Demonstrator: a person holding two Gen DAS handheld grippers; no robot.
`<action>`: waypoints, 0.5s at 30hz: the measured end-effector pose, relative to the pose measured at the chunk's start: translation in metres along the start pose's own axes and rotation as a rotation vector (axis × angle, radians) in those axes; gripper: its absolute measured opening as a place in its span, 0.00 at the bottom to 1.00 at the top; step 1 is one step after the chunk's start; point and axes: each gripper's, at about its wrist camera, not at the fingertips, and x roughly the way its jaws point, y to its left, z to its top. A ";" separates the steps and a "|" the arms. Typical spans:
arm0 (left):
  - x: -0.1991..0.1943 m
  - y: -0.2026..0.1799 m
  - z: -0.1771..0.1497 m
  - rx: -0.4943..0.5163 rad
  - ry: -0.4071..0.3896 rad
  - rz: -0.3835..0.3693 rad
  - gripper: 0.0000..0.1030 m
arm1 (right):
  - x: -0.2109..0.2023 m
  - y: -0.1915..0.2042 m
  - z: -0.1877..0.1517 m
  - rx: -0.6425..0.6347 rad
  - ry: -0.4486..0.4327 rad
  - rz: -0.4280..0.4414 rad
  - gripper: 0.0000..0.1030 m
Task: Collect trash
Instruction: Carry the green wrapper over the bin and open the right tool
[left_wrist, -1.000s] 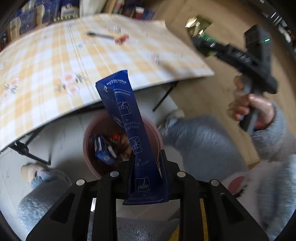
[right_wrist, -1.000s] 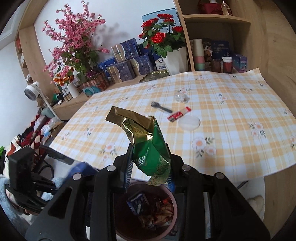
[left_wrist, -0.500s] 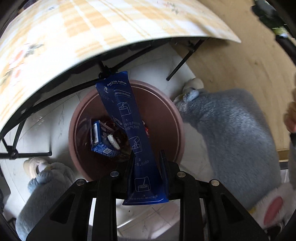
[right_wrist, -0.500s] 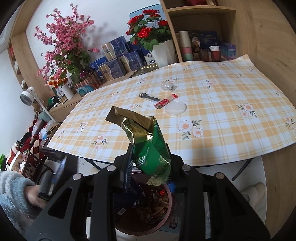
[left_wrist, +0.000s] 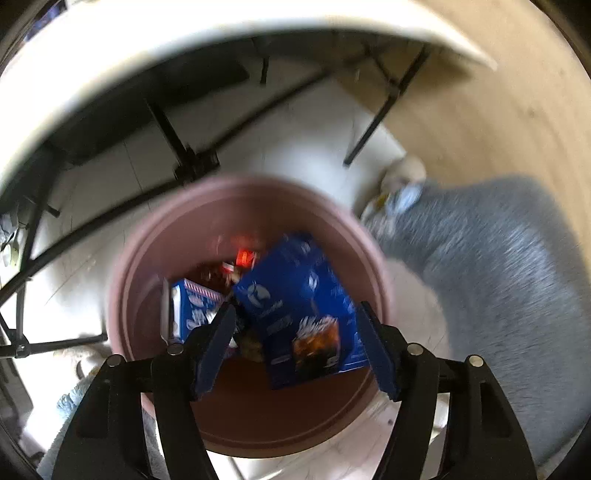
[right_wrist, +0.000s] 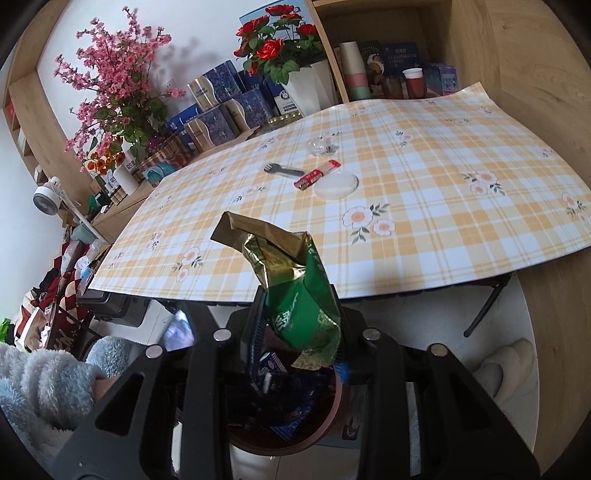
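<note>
In the left wrist view my left gripper (left_wrist: 295, 343) is open right above the brown round bin (left_wrist: 147, 258). The blue coffee packet (left_wrist: 299, 302) is loose between the spread fingers, tilted and blurred, inside the bin's mouth over other wrappers (left_wrist: 192, 310). In the right wrist view my right gripper (right_wrist: 299, 328) is shut on a green and gold snack bag (right_wrist: 295, 291), held above the same bin (right_wrist: 332, 417). On the checked table (right_wrist: 424, 221) lie a black fork (right_wrist: 282, 170), a red stick wrapper (right_wrist: 317, 174), a white lid (right_wrist: 336, 186) and crumpled clear plastic (right_wrist: 321, 146).
Black folding table legs (left_wrist: 384, 107) stand behind the bin. Grey fuzzy slippers and trouser legs (left_wrist: 498, 266) flank it. Shelves with flower pots (right_wrist: 295, 55), boxes and cups line the back wall. A white slipper pair (right_wrist: 506, 362) sits at the right.
My left gripper dropped lower over the bin and opened; the blue packet left its grip and is falling into the bin. The right gripper stays shut on the green bag, slightly lower.
</note>
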 end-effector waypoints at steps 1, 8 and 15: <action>-0.009 0.003 0.001 -0.012 -0.023 -0.007 0.69 | 0.001 0.000 -0.001 0.001 0.004 0.000 0.32; -0.122 0.052 -0.025 -0.204 -0.378 0.019 0.90 | 0.016 0.011 -0.016 -0.023 0.049 0.008 0.32; -0.178 0.070 -0.074 -0.232 -0.557 0.226 0.94 | 0.069 0.044 -0.046 -0.113 0.182 0.023 0.32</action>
